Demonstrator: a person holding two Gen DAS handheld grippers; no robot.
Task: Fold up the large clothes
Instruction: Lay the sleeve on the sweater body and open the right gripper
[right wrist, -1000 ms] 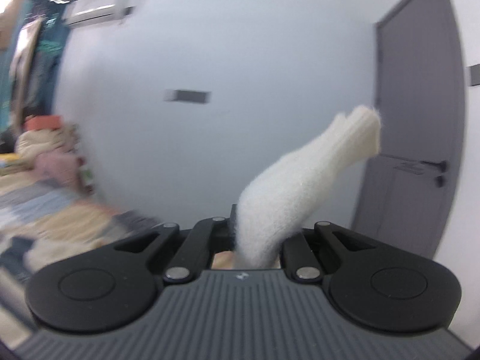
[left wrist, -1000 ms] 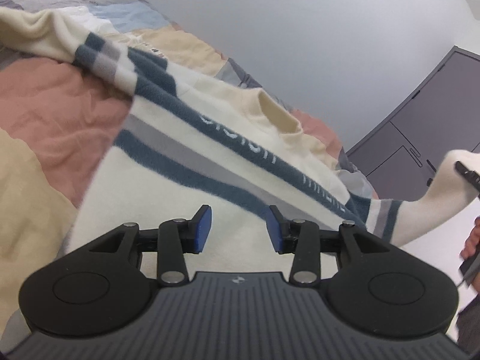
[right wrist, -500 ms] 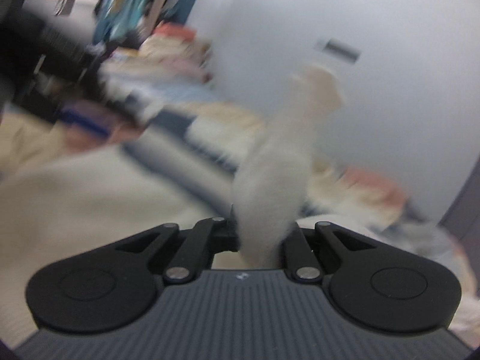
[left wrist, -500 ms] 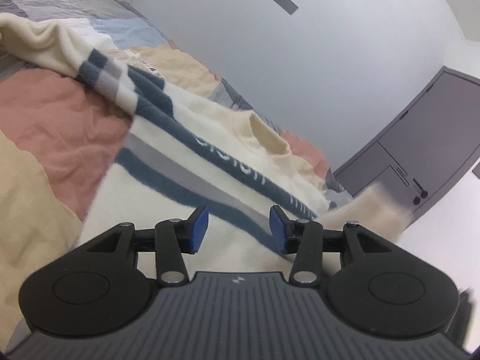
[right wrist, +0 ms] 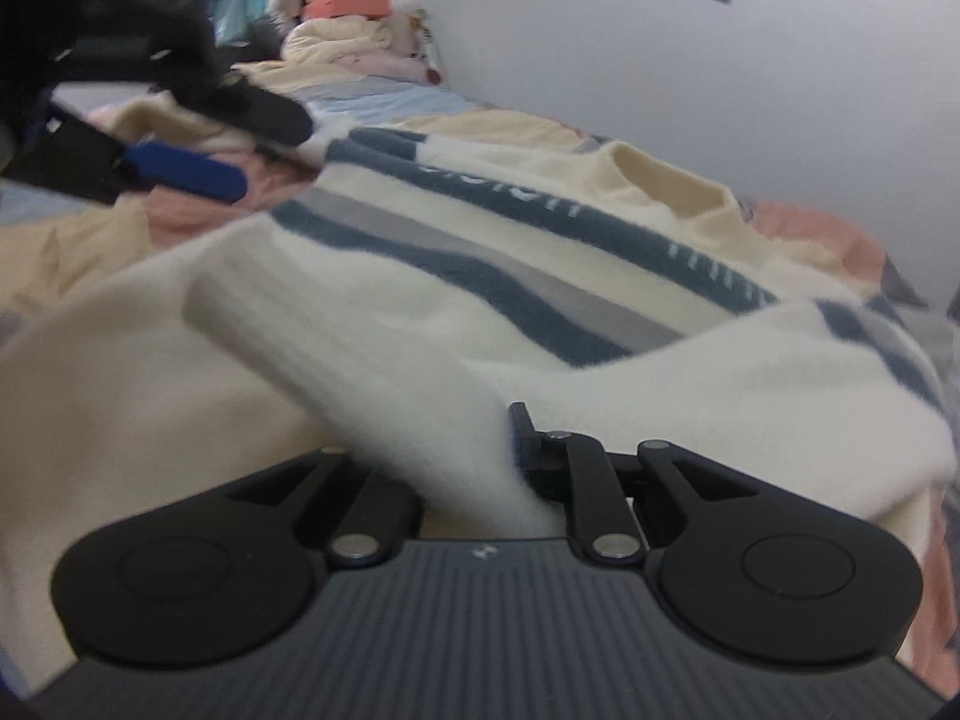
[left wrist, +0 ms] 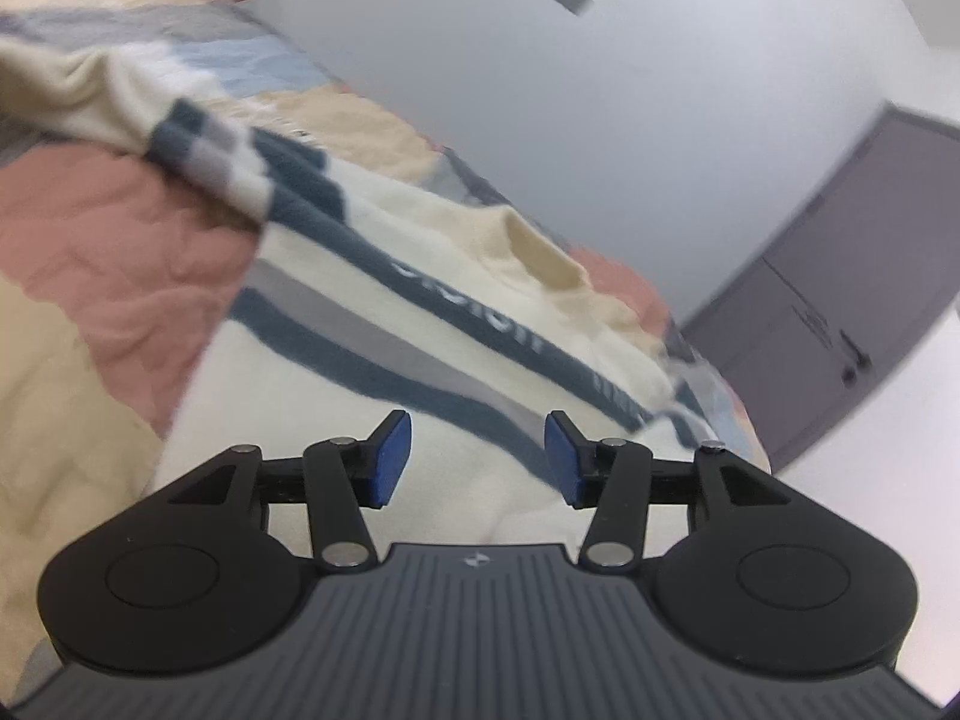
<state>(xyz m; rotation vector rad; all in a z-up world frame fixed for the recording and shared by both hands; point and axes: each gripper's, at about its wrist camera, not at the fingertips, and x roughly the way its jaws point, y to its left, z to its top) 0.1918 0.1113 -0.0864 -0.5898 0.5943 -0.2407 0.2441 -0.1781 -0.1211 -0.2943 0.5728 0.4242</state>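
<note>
A cream sweater (left wrist: 420, 312) with dark blue and grey stripes lies spread on the patchwork bedspread (left wrist: 108, 240). My left gripper (left wrist: 477, 456) hovers just above its lower body, open, with nothing between the blue pads. It also shows in the right wrist view as the left gripper (right wrist: 228, 144) at the upper left. The sweater's sleeve (right wrist: 372, 372) lies folded across the sweater body (right wrist: 480, 228). My right gripper (right wrist: 468, 456) still has the sleeve end between its jaws, which are opening. The sleeve hides one finger.
A grey door (left wrist: 840, 324) and a pale wall stand beyond the bed's far edge. Piled bedding (right wrist: 342, 39) with an orange box (right wrist: 345, 3) sits at the head of the bed. Hanging clothes show at the far left.
My right gripper swung down from the air near the door and laid the sleeve across the sweater's body. The left gripper's jaws widened a little; it stayed in place.
</note>
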